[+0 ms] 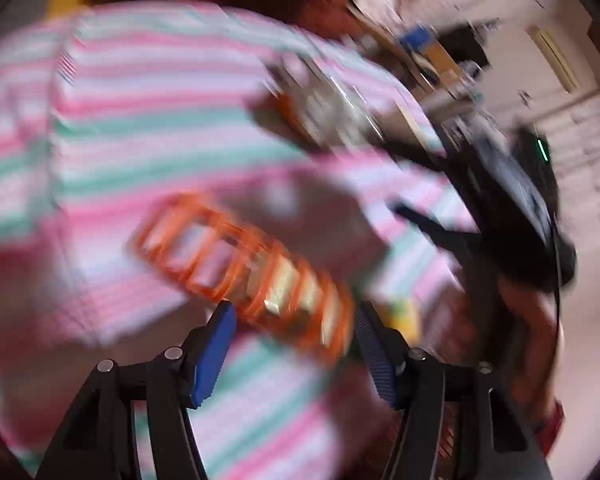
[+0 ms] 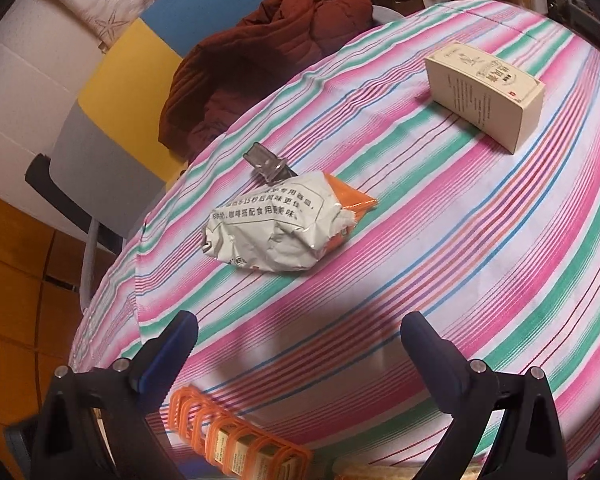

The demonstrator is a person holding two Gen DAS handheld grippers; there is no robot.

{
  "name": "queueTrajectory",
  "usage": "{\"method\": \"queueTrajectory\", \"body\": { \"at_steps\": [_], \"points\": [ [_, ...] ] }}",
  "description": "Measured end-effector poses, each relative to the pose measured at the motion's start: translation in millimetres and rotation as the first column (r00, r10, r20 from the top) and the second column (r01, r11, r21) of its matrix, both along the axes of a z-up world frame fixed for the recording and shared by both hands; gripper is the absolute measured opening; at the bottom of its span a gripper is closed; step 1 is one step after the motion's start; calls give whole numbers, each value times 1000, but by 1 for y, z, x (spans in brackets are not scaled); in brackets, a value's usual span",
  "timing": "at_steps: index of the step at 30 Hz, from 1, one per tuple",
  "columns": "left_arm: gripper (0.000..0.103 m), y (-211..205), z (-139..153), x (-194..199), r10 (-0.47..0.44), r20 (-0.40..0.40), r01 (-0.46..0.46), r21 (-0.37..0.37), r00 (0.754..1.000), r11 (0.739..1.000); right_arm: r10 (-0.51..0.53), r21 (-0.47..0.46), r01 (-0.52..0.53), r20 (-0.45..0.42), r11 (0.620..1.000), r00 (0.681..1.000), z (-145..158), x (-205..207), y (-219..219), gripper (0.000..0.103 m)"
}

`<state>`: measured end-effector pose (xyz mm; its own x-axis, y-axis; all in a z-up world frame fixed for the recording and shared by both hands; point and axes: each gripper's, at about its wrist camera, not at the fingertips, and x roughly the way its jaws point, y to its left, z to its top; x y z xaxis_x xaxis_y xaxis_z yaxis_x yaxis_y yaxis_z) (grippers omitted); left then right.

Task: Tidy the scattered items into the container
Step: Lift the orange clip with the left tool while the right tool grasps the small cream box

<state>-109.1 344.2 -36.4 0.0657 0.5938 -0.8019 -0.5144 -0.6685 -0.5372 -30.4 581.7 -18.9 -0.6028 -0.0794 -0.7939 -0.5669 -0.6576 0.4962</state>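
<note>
Orange basket [image 2: 236, 440] sat at near edge of striped tablecloth [image 2: 460, 240], boxes already inside. Crumpled snack bag [image 2: 280, 224] lay mid-cloth toward left edge, clip [image 2: 266, 162] touching its far side; cream box [image 2: 486, 94] stood near far right edge.

Step, judged: between deposits. Next: fetch bag or box.

Right gripper [image 2: 300, 340] spread, empty. Left gripper [image 1: 294, 334] spread above basket, empty. Left view blurred; showed right device, not loose items.
</note>
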Motion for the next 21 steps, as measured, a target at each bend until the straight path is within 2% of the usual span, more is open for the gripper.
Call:
{"method": "queueTrajectory", "body": {
  "at_steps": [2, 6, 8, 10, 12, 13, 15, 18, 21],
  "points": [
    [62, -13, 5, -23, 93, -38, -94, -24, 995, 995, -10, -4, 10, 4, 1000, 1000, -1, 0, 2, 102],
    [62, -27, 14, -32, 137, -43, -137, 5, 990, 991, 1, -2, -1, -2, 1000, 1000, 1, -2, 1, 102],
    [63, -19, 15, -18, 106, -69, -107, -10, 992, 994, 11, 5, -11, 0, 1000, 1000, 1, -4, 0, 102],
    [63, -4, 18, 3, 36, -137, -46, -67, 990, 997, 16, 8, -16, 2, 1000, 1000, 1, -5, -1, 102],
    [64, 14, 21, 26, -55, -237, 26, -125, 970, 992, 15, 6, -15, 5, 1000, 1000, 0, -4, -1, 102],
    [64, 22, 23, 38, -110, -295, 71, -140, 949, 988, 13, 3, -13, 8, 1000, 1000, -1, -3, -1, 102],
    [64, 33, 23, 53, -184, -346, 130, -174, 920, 976, 9, -2, -9, 14, 1000, 1000, -3, -2, -1, 102],
    [65, 28, 18, 54, -224, -352, 151, -221, 909, 963, 12, 1, -12, 23, 1000, 1000, -3, -3, -1, 102],
    [65, 36, 1, 45, -217, -317, 136, -258, 923, 956, 17, 9, -17, 21, 1000, 1000, -3, -4, -2, 102]
  ]
}}
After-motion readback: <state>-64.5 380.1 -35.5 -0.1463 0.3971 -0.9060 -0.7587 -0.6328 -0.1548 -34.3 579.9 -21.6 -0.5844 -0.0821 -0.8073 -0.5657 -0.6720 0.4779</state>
